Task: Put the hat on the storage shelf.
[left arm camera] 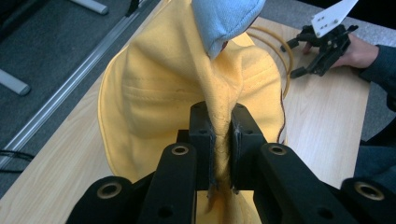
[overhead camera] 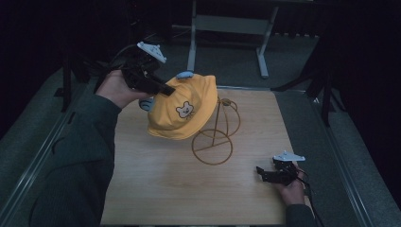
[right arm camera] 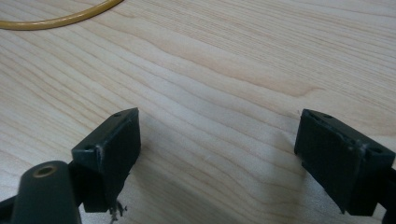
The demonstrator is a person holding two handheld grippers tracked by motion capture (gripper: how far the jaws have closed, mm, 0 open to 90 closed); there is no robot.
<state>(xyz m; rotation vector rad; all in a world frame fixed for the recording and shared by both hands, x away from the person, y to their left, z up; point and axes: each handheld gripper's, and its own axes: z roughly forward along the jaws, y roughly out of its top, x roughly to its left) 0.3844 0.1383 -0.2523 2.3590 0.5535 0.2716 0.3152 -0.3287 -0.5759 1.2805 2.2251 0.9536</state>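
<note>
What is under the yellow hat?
The yellow hat, pinched in the left tool, sits over a gold wire stand; its ring base and side loops show, but the stand's top is covered by fabric.

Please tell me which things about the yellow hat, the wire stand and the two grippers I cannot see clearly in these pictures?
- Top of the wire stand: high view, covered by the yellow hat.
- Whether the hat already sits on the stand: cannot tell, same view.
- Hat's bear patch: too small for detail.
- Left gripper pad faces: left gripper view, hidden by pinched fabric.
- Right gripper: its body is cut off by the bottom edge.
</note>
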